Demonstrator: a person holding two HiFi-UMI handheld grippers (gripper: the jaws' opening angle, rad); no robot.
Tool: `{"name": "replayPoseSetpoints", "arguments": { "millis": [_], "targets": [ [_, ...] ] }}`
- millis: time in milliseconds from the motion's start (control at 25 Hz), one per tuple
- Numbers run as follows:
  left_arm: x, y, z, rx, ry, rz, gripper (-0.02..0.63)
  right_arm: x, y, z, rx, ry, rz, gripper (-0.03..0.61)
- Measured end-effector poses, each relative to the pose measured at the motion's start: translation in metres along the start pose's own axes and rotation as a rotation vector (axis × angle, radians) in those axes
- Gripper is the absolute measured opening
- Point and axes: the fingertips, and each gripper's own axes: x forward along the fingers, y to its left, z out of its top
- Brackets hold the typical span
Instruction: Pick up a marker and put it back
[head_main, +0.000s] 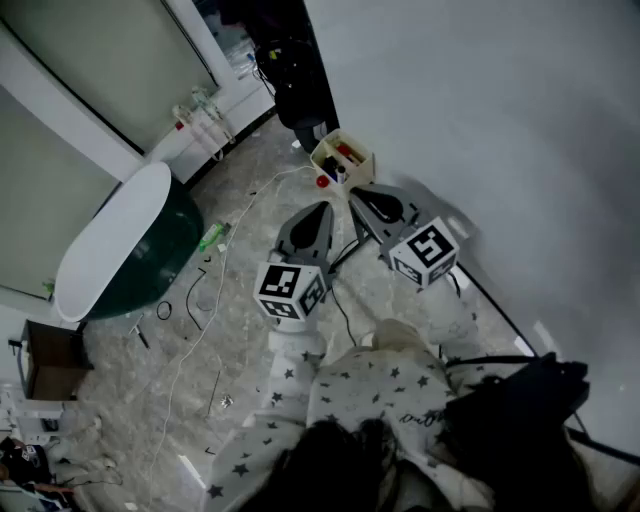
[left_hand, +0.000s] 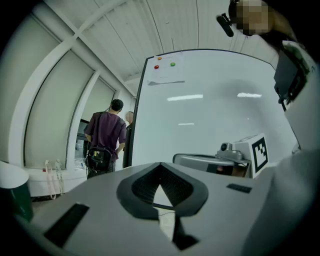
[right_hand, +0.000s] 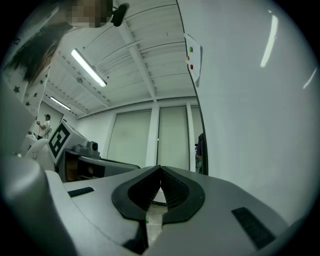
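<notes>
Markers (head_main: 347, 155) in holder; both tongs closed and empty.
Left tongs (head_main: 322, 208): dark ribbed pads meet at the tips with nothing between them, apart from the holder. Right tongs (head_main: 355, 194): pads together, gripping nothing, tips just beside the cream box-shaped holder (head_main: 364, 166) at the edge of the smooth whiteboard (head_main: 480, 100). Both bodies are grey and matt, each bearing a cube with square patterns. The markers stand inside the holder, one red and one dark, too small to count. A red round item (head_main: 322, 182) lies just beside the holder; identity unclear. Floor (head_main: 250, 330) is mottled grey, strewn with cables. The person's starred sleeves are cut off at the lower frame edge.
</notes>
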Motion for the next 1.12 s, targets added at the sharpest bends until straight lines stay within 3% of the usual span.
{"name": "replayPoseSetpoints", "arguments": {
  "millis": [320,520,560,600,640,1120],
  "targets": [
    [0.023,0.022,-0.015,-0.022,0.012,0.020,0.000,0.016,-0.021,-0.032,0.041,0.045,0.002,0.008],
    [0.035,0.034,-0.032,-0.030,0.011,0.045,0.000,0.017,-0.039,-0.045,-0.017,0.008,-0.042,0.009],
    [0.038,0.037,-0.033,-0.032,0.013,0.046,0.000,0.020,-0.041,-0.045,-0.013,-0.001,-0.040,0.020],
    [0.041,0.039,-0.033,-0.035,0.015,0.045,0.000,0.024,-0.043,-0.046,0.003,-0.003,-0.036,0.122],
    [0.043,0.042,-0.032,-0.038,0.016,0.045,0.000,0.028,-0.045,-0.046,0.018,0.001,-0.031,0.150],
    [0.050,0.072,-0.050,-0.042,0.037,0.072,0.000,0.070,-0.042,-0.071,-0.032,0.113,0.006,0.152]
  ]
}}
